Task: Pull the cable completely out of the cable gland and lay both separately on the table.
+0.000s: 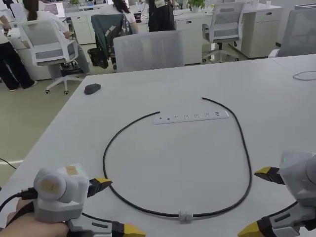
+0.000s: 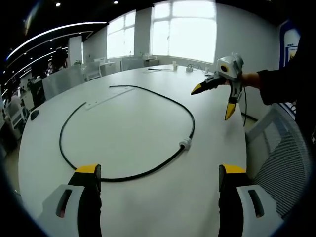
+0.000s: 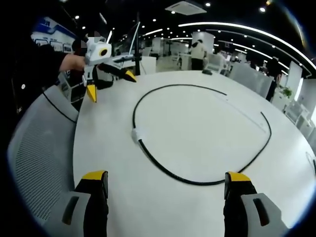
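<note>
The gland (image 1: pixel 185 216) sits on the table (image 1: pixel 173 163) between the wide-open, empty left claw (image 1: pixel 116 207) and right claw (image 1: pixel 256 201), about equally near both, its cable (image 1: pixel 246 148) running from one claw toward the other.

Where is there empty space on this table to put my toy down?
The biggest bare patch is inside the cable loop, between the power strip and the cable gland. More bare table lies left of the loop, toward the mouse. The near edge is crowded: the left gripper and right gripper hover open beside the gland.
</note>
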Demonstrator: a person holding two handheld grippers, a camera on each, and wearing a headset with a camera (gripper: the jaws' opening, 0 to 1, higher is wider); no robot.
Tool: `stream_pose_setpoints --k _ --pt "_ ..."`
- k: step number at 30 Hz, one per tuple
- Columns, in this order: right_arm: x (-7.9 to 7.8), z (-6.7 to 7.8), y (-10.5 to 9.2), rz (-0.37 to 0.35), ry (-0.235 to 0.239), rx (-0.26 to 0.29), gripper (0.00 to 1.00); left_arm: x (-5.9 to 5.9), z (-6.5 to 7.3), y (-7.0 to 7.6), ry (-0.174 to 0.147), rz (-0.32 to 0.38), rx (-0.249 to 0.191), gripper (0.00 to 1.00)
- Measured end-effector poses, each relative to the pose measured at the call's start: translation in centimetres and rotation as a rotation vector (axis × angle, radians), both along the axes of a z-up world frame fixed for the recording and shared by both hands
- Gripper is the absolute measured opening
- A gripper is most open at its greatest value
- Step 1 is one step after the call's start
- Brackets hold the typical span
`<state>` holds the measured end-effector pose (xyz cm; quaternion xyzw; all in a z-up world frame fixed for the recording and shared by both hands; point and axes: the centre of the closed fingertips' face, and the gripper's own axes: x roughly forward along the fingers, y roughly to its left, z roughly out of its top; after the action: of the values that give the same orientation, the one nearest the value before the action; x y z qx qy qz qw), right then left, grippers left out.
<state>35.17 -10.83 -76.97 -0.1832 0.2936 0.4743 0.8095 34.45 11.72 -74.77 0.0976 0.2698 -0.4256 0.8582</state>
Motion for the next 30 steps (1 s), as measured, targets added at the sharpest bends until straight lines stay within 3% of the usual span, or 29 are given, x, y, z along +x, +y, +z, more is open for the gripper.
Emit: stream_pose_setpoints --k 2,10,13,15,16,19,22,30 --pt "0.0 -0.2 0.0 -0.005 0.009 -0.001 0.99 0.2 0.8 -0.4 -0.012 0.011 -0.048 0.99" --pt "-0.6 -0.7 0.8 0.023 0.023 -0.013 0.98 -0.1 -0.3 0.0 -0.011 -0.013 0.017 0.99" --pt "-0.9 -1.1 1.1 0.035 0.037 -0.015 0.98 0.1 -0.1 -0.2 0.001 0.024 -0.021 0.99" --pt "-1.0 -1.1 1.2 0.042 0.038 -0.013 0.98 0.4 0.6 -0.7 -0.019 0.019 -0.054 0.99" --pt "-1.1 -1.1 1.3 0.047 0.04 -0.012 0.98 0.5 0.6 -0.7 -0.036 0.012 -0.043 0.99" --pt "-1.1 -1.2 1.4 0.057 0.041 -0.014 0.98 0.3 0.3 -0.8 -0.027 -0.002 -0.029 0.99" --pt "-1.2 -0.3 1.9 0.076 0.017 0.024 0.99 0.2 -0.4 -0.4 -0.02 -0.01 -0.004 0.99" --pt "-0.9 0.3 2.7 0.088 0.007 0.047 0.94 0.3 -0.6 -0.2 -0.029 0.001 -0.003 0.99"
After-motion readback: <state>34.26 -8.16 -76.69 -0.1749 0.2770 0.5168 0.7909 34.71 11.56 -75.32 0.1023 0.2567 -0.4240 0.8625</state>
